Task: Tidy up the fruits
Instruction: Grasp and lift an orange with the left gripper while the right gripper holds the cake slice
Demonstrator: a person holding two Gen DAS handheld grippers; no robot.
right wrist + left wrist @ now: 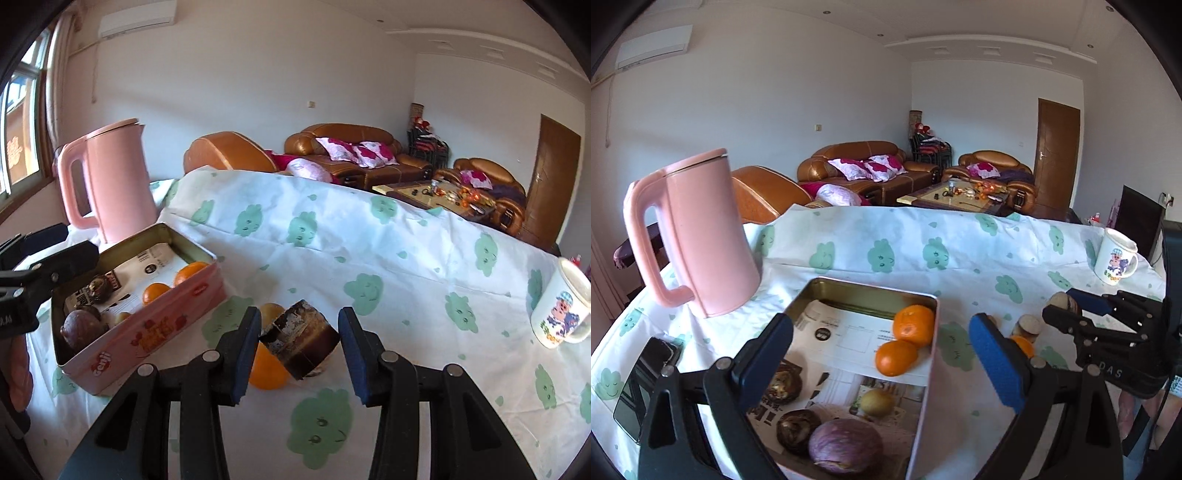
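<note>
Both jaws of the right gripper (299,317) stand partly closed around a dark brown chunk (301,341), a blunt, rough-skinned piece that hangs tilted between the blue pads. One pad presses its left face, the other appears to meet its right edge, and the left wrist view shows the same chunk (1059,300) carried between the fingers, so it reads as gripped. Just below and behind it, a loose orange (267,373) and a paler fruit (272,310) rest on the tablecloth (369,258), close to the left finger. The pink tin (155,332) lies to the left of this gripper, near but not touching, its long axis running from near left to far right. Its open top already holds two oranges (914,325), a small yellow fruit (875,402), a purple round one (846,446) and some dark brown ones. The coming move therefore seems to be a carry leftward over the tin's near wall, then a release into the bare papered middle. The left gripper (881,321) hovers right over the tin with its jaws spread wide and nothing between them, so it is the nearer hand to the tin, while the right is nearer to the loose fruit. Farther out stand a pink kettle (110,184) behind the tin and a cartoon mug (561,306) well off to the right.
</note>
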